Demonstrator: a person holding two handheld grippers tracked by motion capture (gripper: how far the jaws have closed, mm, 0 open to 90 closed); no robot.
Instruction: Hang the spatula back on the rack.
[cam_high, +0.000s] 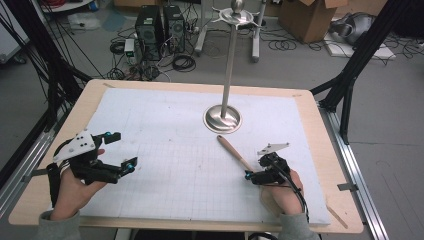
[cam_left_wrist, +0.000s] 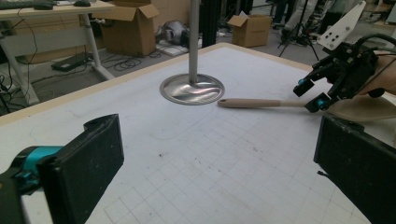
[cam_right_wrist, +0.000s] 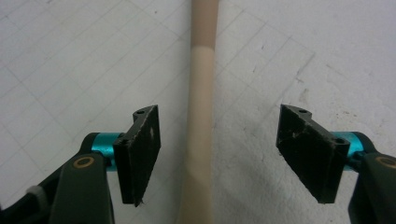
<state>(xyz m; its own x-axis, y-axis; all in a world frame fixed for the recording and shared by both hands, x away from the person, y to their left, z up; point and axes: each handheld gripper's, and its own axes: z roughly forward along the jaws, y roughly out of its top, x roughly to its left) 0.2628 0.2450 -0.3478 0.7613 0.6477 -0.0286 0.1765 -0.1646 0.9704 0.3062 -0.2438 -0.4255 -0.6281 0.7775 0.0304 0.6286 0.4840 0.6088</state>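
White grid mat (cam_high: 170, 150) covers most of the wooden table (cam_high: 95, 90), pale wood edge showing all round. Steel stand (cam_high: 223, 119) sits upper-middle on the mat: round base flat, thin pole straight up, dish-like top w/ a knob. Beyond the table, grey floor w/ two black PC towers (cam_high: 159, 25) side by side, cables tangled around them. Cardboard box (cam_high: 310, 17) top right, black frame legs (cam_high: 350, 75) on both sides.
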